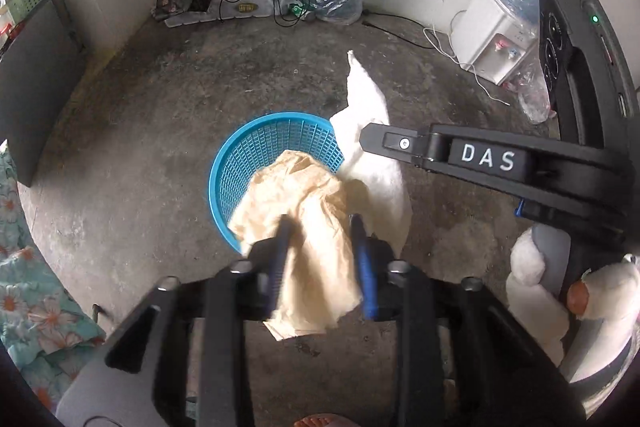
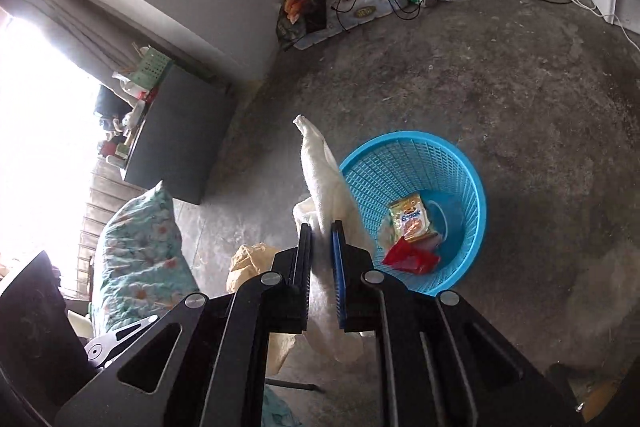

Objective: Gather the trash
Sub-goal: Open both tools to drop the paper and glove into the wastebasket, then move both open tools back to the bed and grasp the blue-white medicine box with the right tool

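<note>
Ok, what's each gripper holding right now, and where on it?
The left gripper pinches the crumpled tan paper near its middle. The right gripper clamps the white cloth around mid-length, one end sticking out ahead beside the blue basket.

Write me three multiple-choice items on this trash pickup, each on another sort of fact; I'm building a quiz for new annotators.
1. Where does the snack packet lie?
A. inside the blue basket
B. on the floor beside it
C. on the grey cabinet

2. What colour is the paper in the left gripper?
A. red
B. tan
C. green

3. What is the state of the right gripper?
A. open and empty
B. shut on the white cloth
C. shut on a bottle

Answers: 1 A, the right wrist view shows it on the basket's bottom. 2 B, the crumpled tan paper sits between its fingers. 3 B, both fingers pinch the cloth.
</note>
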Available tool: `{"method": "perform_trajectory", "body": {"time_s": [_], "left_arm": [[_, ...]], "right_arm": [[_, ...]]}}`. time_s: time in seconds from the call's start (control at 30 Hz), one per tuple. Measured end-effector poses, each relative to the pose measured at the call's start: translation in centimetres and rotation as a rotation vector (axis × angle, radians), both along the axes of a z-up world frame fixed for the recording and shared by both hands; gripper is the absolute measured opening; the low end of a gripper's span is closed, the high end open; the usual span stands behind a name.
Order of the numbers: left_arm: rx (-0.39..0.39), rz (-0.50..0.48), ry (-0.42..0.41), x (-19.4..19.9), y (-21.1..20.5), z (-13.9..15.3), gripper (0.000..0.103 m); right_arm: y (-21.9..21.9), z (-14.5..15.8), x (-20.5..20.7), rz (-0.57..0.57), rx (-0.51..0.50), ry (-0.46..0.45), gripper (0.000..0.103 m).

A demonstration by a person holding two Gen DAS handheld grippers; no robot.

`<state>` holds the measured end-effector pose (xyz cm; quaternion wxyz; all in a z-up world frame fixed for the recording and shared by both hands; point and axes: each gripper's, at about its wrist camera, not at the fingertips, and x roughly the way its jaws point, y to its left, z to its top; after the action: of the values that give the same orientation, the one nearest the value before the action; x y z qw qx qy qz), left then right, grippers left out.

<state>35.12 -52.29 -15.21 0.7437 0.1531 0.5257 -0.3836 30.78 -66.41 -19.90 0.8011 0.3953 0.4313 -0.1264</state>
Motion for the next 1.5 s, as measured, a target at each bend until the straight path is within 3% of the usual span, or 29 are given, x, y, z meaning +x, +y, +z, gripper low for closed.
{"method": "perform_trajectory", "body": {"time_s": [0.03, 0.1, 0.17, 0.43, 0.63, 0.77, 0.9, 1.0, 1.13, 1.27, 1.5], "left_arm": [[-0.004, 0.039, 0.019, 0.5, -0.3, -0.5, 0.071], [-0.02, 0.104, 0.067, 1.2, -0.5, -1.2, 0.071], [-0.04, 0.106, 0.103, 1.1, -0.3, -1.2, 0.071], [-0.116, 0.073, -0.001, -0.2, 2.5, 2.8, 0.071], [-0.223, 0.064, -0.065, -3.2, 8.9, 10.3, 0.071], [-0.39, 0.148, -0.082, -7.0, 17.4, 17.4, 0.071], [-0.444, 0.251, -0.11, -12.1, 25.3, 21.5, 0.078], [-0.459, 0.323, -0.154, -15.8, 30.9, 22.0, 0.08], [-0.416, 0.444, -0.236, -19.7, 37.9, 21.0, 0.083], [-0.376, 0.574, -0.246, -22.8, 44.5, 19.2, 0.083], [-0.358, 0.757, -0.299, -28.1, 54.4, 17.4, 0.083]], "right_arm": [[-0.4, -0.8, 0.4, -0.011, -0.026, 0.03, 0.016], [-0.7, -2.0, 0.7, -0.013, -0.071, 0.054, 0.024], [-0.8, -3.0, 0.5, -0.011, -0.095, 0.071, 0.03], [-0.8, -2.6, -3.2, -0.057, -0.085, 0.015, 0.031], [1.6, 2.7, -5.8, -0.012, -0.122, -0.092, 0.032], [5.0, 7.8, -7.4, 0.064, -0.148, -0.213, 0.045], [9.3, 11.9, -8.1, 0.158, -0.146, -0.278, 0.05], [12.8, 14.5, -8.3, 0.24, -0.122, -0.312, 0.051], [18.3, 18.3, -9.2, 0.358, -0.12, -0.361, 0.053], [23.9, 21.2, -10.3, 0.492, -0.103, -0.4, 0.06], [34.5, 24.0, -10.1, 0.736, -0.13, -0.382, 0.061]]}}
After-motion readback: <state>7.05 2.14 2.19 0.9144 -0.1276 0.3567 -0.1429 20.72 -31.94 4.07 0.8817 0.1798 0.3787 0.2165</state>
